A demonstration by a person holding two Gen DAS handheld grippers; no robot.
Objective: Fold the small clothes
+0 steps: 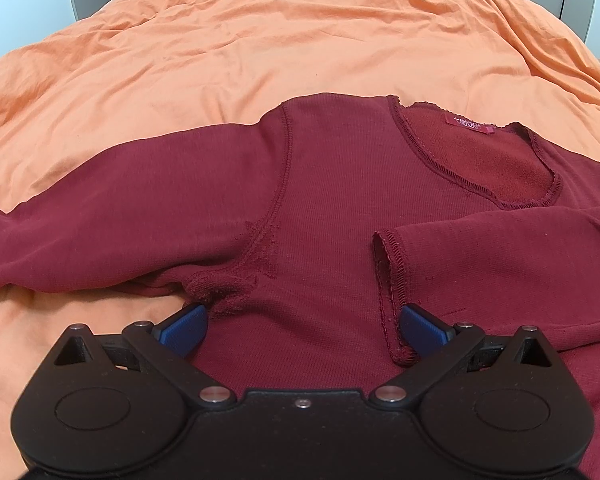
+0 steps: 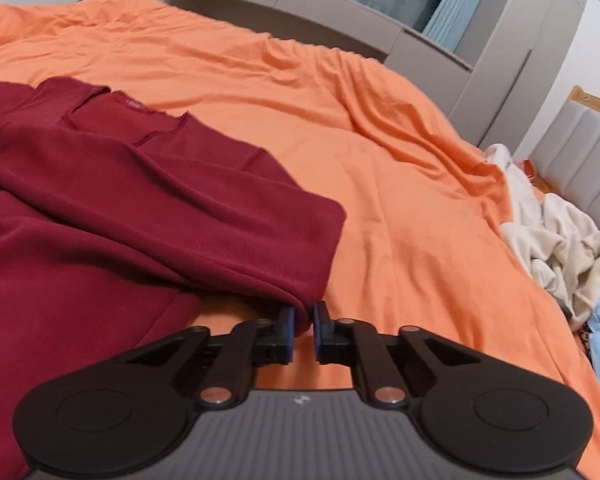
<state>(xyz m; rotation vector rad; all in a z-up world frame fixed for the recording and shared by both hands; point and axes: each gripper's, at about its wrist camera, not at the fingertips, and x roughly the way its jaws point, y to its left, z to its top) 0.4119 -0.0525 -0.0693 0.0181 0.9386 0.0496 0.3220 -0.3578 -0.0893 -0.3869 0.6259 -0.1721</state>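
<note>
A dark red long-sleeved top (image 1: 332, 200) lies face up on the orange bed cover (image 1: 260, 40), neckline and label away from me. Its right sleeve (image 1: 500, 264) is folded across the chest, cuff (image 1: 388, 280) near the middle; its left sleeve (image 1: 100, 220) stretches out to the left. My left gripper (image 1: 302, 326) is open over the top's body, its blue pads (image 1: 184, 328) either side of the fabric. In the right wrist view the top (image 2: 100, 220) fills the left side. My right gripper (image 2: 303, 324) is shut on the folded sleeve's edge (image 2: 300, 292).
A pile of cream and light blue clothes (image 2: 560, 248) lies at the bed's right edge. Grey cabinets (image 2: 340, 32) and a padded headboard (image 2: 580, 148) stand beyond the bed. Wrinkled orange cover (image 2: 400, 180) spreads to the right of the top.
</note>
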